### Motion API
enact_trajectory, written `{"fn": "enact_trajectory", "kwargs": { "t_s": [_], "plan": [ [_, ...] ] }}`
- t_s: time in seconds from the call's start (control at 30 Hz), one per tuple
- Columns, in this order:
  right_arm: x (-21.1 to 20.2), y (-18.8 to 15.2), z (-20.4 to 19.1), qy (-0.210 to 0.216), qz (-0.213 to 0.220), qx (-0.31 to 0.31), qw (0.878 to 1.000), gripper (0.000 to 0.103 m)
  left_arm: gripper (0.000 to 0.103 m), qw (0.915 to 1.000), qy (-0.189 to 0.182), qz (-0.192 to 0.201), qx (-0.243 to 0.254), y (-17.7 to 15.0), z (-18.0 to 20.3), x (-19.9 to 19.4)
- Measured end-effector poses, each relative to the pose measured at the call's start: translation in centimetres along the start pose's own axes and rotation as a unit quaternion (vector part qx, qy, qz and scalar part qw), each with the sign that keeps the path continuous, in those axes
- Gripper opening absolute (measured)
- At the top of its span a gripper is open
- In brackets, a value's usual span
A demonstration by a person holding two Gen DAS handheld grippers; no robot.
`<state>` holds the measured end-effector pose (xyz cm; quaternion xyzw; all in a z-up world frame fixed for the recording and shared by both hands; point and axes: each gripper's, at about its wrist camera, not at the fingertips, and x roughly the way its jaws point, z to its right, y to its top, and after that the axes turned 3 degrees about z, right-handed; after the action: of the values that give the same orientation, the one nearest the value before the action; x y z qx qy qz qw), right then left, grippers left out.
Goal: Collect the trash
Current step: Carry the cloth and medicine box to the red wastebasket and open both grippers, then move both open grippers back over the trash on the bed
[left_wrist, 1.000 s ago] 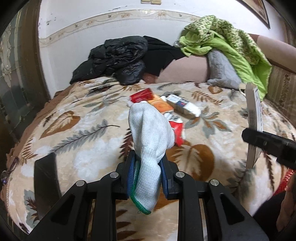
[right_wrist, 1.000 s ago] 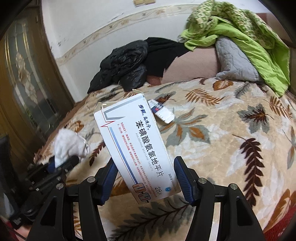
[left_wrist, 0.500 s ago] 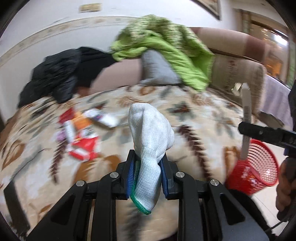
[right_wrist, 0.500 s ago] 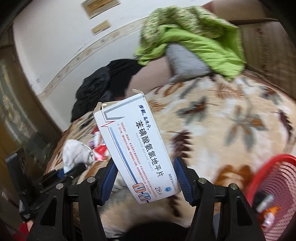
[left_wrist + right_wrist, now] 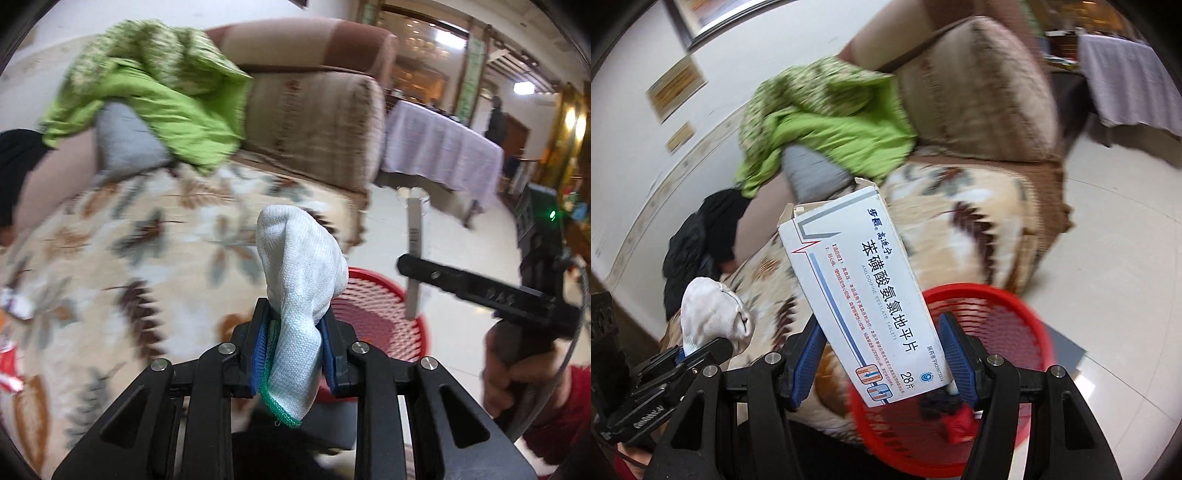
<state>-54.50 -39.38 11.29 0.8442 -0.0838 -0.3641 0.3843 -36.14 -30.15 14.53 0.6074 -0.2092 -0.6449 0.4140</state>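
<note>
L gripper (image 5: pixel 295 354) is clamped on a white knit glove (image 5: pixel 301 273) w/ a green cuff edge; cuff hangs below the blue pads, rest of the glove bunches up above them. R gripper (image 5: pixel 882 354) is closed on a white medicine box (image 5: pixel 866 291), blue pads pressing its two long sides, box tilted w/ its opened flap end at top and printed face toward the cam. In L wrist view the same box shows edge-on, a thin upright strip held by the R gripper's black finger, w/ the person's hand (image 5: pixel 517 369) and a red sleeve at the frame's right edge.

Red mesh basket (image 5: pixel 1008 332) sits on the pale tiled floor (image 5: pixel 1115 258), just beside the bed edge; in both views it lies behind/below the held items. A few dark and red bits lie inside it, too blurred to ID.

Further out: leaf-pattern blanket (image 5: pixel 147 258), green quilt (image 5: pixel 827 122) heaped over a grey pillow (image 5: pixel 125 140), brown padded headboard (image 5: pixel 975 88), black jacket (image 5: pixel 698 243) by the wall. Far bkgd: table w/ a lilac cloth (image 5: pixel 439 147). Bkgd is motion-blurred.
</note>
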Motion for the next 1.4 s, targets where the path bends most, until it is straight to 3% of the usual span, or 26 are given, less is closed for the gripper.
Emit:
{"fn": "enact_trajectory", "kwargs": {
  "t_s": [0.17, 0.23, 0.3, 0.57, 0.9, 1.1, 1.3, 1.4],
  "plan": [
    [0.0, 0.4, 3.5, -0.013, 0.0, 0.033, 0.999, 0.067, 0.029, 0.9989, -0.032, -0.033, 0.002, 0.8, 2.3, 4.0],
    [0.4, 0.3, 4.1, -0.014, -0.005, 0.034, 0.999, 0.067, 0.059, 0.9976, -0.048, -0.05, -0.009, 0.7, 2.6, 5.5],
    [1.0, 0.1, 4.5, -0.024, -0.016, 0.039, 0.999, 0.07, 0.066, 0.9965, -0.058, -0.056, -0.025, 0.5, 2.5, 6.0],
    [1.6, 0.2, 3.7, -0.016, -0.016, 0.034, 0.999, 0.07, 0.067, 0.9975, -0.025, -0.026, -0.06, 0.3, -1.2, 2.8],
    [6.4, -1.1, -6.0, 0.065, -0.069, -0.045, 0.994, 0.07, 0.07, 0.9914, 0.076, 0.0, -0.107, -2.5, -10.5, -3.9],
    [10.0, -2.3, -14.6, 0.125, -0.104, -0.105, 0.981, 0.07, 0.07, 0.9767, 0.138, 0.015, -0.164, -5.8, -17.9, -8.1],
    [12.5, -4.3, -21.3, 0.16, -0.137, -0.154, 0.965, 0.07, 0.079, 0.9439, 0.24, 0.038, -0.224, -9.2, -26.9, -12.7],
    [13.2, -5.2, -23.1, 0.168, -0.144, -0.171, 0.96, 0.07, 0.085, 0.9278, 0.279, 0.024, -0.247, -10.7, -31.7, -13.3]
  ]
}}
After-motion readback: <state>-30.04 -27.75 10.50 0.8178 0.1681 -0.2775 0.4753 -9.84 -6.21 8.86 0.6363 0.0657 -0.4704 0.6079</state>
